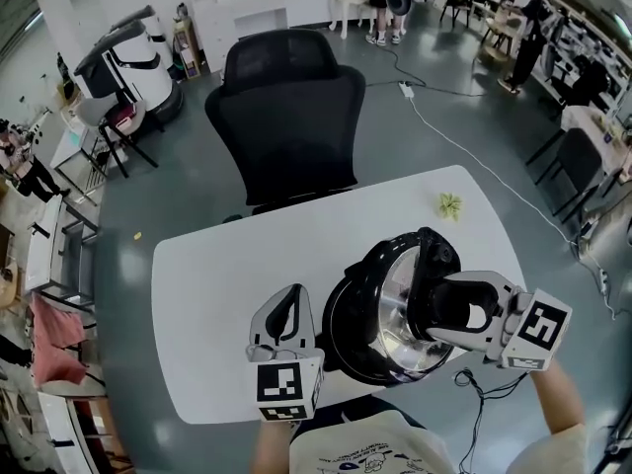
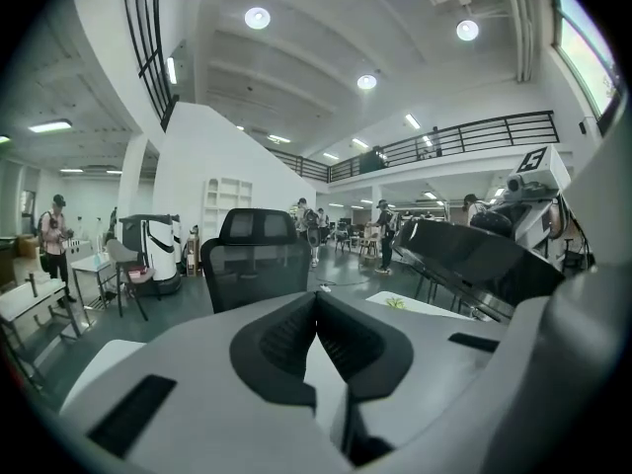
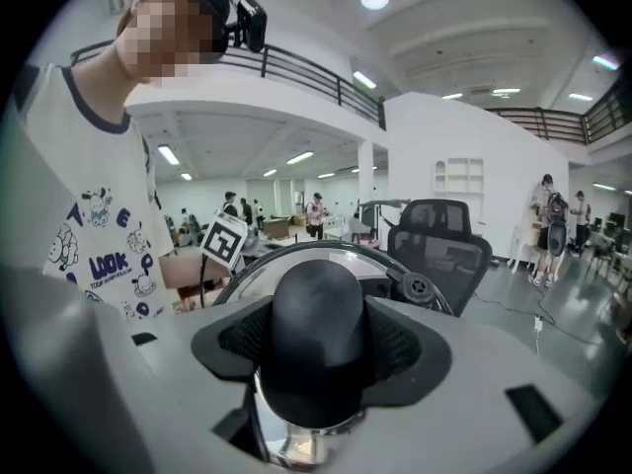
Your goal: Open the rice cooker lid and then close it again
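One white table [image 1: 217, 299] holds one black rice cooker [image 1: 341, 329] and one small green thing [image 1: 450, 204] at its far right, with one black office chair [image 1: 291, 117] beyond and two grippers near, the left gripper [image 1: 293, 299] and the right gripper [image 1: 446, 304].

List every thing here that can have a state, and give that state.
rice cooker: upright on the white table.
lid: raised partway, not shut.
right gripper: fingers shut on the lid's front handle.
left gripper: fingers shut, empty, beside the cooker.
office chair: upright, unoccupied, behind the table.
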`<state>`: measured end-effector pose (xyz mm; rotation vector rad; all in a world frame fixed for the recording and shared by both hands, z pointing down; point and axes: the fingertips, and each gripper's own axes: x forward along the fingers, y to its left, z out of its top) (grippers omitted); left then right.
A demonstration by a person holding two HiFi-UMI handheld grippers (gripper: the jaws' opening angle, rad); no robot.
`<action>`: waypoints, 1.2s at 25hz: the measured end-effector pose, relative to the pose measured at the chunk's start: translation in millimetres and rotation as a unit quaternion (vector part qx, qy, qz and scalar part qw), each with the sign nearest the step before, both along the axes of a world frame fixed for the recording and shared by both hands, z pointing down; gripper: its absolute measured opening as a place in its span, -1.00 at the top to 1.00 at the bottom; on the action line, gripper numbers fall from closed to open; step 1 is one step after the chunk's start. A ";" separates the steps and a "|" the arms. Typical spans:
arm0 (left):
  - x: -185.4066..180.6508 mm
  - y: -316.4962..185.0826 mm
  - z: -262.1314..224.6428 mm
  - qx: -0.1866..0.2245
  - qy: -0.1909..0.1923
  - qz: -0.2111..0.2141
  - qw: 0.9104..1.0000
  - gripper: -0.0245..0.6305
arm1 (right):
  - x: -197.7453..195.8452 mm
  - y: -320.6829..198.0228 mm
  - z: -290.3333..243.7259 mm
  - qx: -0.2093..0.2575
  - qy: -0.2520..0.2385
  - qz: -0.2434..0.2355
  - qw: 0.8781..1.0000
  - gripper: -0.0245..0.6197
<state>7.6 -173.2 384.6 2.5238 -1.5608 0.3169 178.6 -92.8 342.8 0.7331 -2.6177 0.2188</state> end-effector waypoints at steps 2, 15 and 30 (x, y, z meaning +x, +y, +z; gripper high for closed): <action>3.0 -0.5 -2.0 0.002 0.002 0.003 1.000 0.88 | 6.9 -3.7 -11.0 0.013 -0.028 0.026 0.999 0.01; 9.2 6.1 -25.4 0.030 0.018 0.014 0.999 0.88 | 61.5 7.2 -76.0 0.056 -0.213 0.149 0.964 0.01; 14.4 7.3 -36.9 0.039 0.032 0.021 0.999 0.88 | 117.1 35.1 -105.8 0.086 -0.247 0.218 0.940 0.01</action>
